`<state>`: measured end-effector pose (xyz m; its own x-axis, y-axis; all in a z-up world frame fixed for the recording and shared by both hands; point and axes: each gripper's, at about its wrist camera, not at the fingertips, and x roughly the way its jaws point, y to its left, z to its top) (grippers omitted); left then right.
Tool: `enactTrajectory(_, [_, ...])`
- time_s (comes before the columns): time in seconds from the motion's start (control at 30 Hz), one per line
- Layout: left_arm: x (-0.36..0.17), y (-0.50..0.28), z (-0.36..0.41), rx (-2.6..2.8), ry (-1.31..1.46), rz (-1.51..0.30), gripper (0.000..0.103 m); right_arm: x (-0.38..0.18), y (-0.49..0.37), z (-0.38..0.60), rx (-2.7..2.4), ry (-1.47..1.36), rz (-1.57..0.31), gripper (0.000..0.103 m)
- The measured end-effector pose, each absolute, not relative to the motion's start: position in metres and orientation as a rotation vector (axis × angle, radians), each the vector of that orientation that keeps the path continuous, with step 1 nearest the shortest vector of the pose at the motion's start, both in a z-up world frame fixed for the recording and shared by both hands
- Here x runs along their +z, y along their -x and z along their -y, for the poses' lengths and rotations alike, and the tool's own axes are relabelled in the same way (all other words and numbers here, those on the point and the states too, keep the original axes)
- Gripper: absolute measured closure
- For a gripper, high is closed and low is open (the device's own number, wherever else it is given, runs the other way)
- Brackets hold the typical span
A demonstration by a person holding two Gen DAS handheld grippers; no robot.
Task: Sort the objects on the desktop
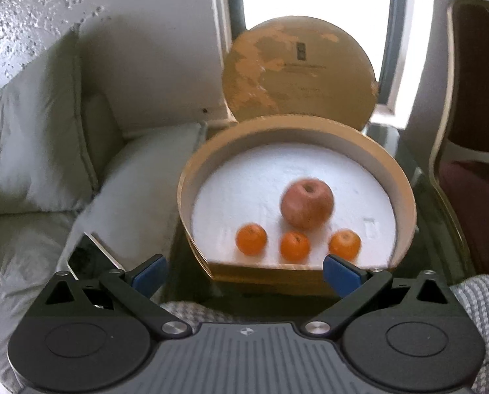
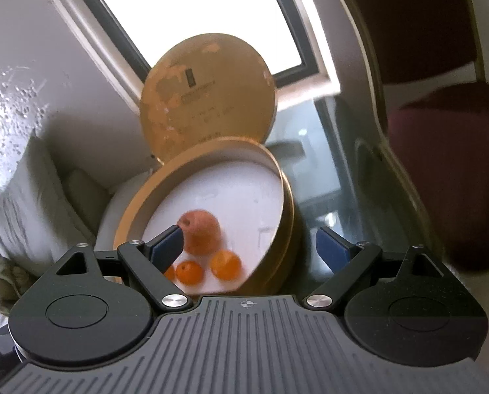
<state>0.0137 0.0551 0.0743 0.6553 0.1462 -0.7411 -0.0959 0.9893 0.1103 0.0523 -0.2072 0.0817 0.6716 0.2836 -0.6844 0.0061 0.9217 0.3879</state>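
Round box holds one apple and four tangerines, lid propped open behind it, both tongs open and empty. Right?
Nearly. The left wrist view shows three tangerines, not four. The rest holds: one apple in the round box, lid propped behind, left tongs and right tongs open and empty.

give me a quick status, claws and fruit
Left claw open, empty. Right claw open, empty. Apple and three oranges in round box, lid propped behind. Nothing blocking.
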Motion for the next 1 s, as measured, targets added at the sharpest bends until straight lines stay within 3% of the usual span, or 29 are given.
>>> enactTrajectory(0.77, [0.130,-0.155,-0.083,0.117,-0.169,-0.784,0.001,0.148,-0.197,0.201,0.192,-0.250,-0.652,0.007])
enactTrajectory(1.0, [0.136,-0.252,-0.113,0.134,-0.067,-0.625,0.001,0.145,-0.279,0.193,0.154,-0.248,-0.508,0.003])
